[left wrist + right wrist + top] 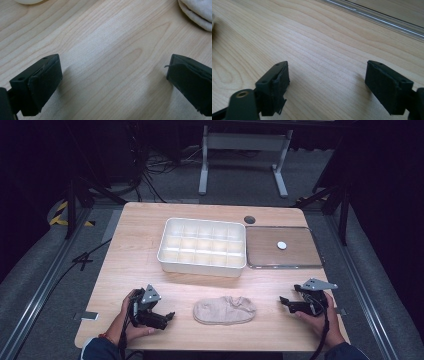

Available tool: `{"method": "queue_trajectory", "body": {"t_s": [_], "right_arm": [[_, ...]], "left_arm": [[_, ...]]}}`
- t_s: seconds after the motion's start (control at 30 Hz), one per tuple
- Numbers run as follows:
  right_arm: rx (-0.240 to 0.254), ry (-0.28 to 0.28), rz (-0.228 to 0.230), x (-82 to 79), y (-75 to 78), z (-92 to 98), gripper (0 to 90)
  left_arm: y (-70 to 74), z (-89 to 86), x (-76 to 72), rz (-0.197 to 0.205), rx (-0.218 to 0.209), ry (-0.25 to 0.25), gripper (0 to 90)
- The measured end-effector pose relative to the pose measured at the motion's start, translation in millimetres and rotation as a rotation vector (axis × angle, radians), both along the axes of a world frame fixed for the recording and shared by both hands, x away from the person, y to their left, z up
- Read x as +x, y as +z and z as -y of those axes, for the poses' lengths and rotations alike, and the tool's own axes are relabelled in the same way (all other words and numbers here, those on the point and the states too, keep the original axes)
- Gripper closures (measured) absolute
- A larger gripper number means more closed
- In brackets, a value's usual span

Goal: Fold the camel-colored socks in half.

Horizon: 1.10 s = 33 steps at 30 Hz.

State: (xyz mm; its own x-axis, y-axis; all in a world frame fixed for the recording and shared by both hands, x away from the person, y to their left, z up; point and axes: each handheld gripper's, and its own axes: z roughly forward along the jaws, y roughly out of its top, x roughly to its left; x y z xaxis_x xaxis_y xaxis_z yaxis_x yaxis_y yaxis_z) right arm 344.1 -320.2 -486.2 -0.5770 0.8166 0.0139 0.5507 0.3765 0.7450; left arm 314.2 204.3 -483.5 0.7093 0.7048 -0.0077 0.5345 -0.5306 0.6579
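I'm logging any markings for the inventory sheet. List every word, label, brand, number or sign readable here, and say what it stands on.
None: no readable text stands on anything.
White divided tray: plain, no label.
Clear lid with a white disc: no print.
Beige sock: no visible tag or logo.
Left gripper and right gripper: black jaws, no marking.
Yellow-black striped tape on the floor: a hazard pattern, no words.

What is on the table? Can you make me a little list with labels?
middle front: sock, beige, lying flat
behind it: white tray with many compartments
right of tray: clear lid with a small white knob
left gripper: open, left of sock, holding nothing
right gripper: open, right of sock, holding nothing
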Motion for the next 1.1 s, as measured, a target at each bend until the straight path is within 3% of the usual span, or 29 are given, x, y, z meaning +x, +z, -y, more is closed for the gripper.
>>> {"method": "queue_trajectory", "body": {"t_s": [0.23,0.47,0.5,0.77,0.87,1.1], "right_arm": [[0.033,0.038,0.012,-2.6,2.7,3.2,49.0],[0.017,0.079,0.053,-8.9,11.0,-3.8,61.2],[0.027,0.098,0.064,-11.3,13.9,-7.3,66.1],[0.075,0.157,0.072,-16.0,20.5,-18.7,78.3],[0.087,0.198,0.081,-19.4,25.8,-31.7,81.9],[0.113,0.346,0.087,-33.5,40.1,-81.7,86.2]], "left_arm": [[-0.1,-1.2,0.5,-0.003,-0.001,-0.017,0.2],[-0.4,-1.2,0.4,0.003,-0.003,-0.017,0.3],[-0.3,-1.2,0.5,0.002,-0.002,-0.017,0.3],[-0.3,-1.2,0.5,0.002,-0.002,-0.017,0.3],[-0.3,-1.1,0.4,0.0,-0.003,-0.016,0.3],[-0.4,-1.2,0.6,0.001,-0.004,-0.018,0.3]]}}
